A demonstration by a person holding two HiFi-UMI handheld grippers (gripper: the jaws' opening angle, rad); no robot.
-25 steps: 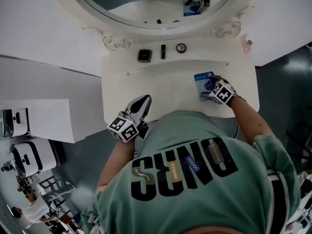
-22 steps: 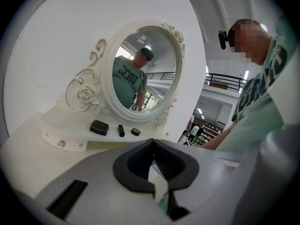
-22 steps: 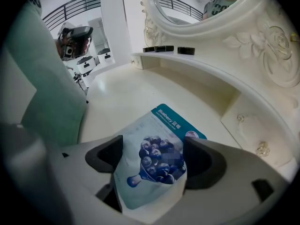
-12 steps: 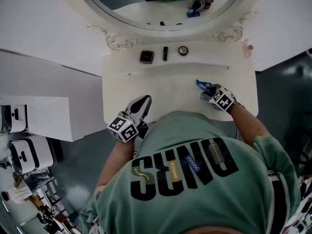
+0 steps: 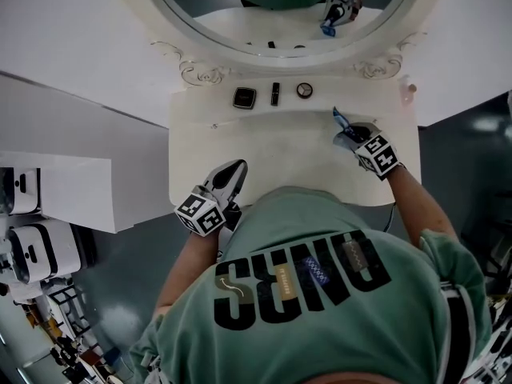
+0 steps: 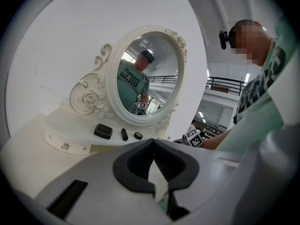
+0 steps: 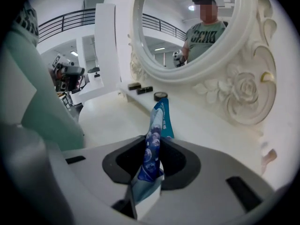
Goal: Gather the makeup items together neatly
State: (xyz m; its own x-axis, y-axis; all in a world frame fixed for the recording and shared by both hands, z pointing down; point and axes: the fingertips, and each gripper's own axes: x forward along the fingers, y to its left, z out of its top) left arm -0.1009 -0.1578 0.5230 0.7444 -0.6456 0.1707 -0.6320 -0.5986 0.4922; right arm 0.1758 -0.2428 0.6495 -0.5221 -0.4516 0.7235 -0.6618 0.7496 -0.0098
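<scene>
Blue sachet (image 7: 153, 135) edge-up, gripped by the right claw's (image 5: 352, 133) just-closing jaws above the dresser (image 5: 272, 146); left claw (image 6: 153, 159) closed, empty.

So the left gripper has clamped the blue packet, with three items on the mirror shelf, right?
No: the right gripper has it; its jaws have just been closing on the blue packet, as the right gripper view shows. The rest stands.

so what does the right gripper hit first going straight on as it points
Likely the raised shelf by the round compact, though the blue sachet that the right gripper has just been closing its jaws on would touch first; depth is unclear.
</scene>
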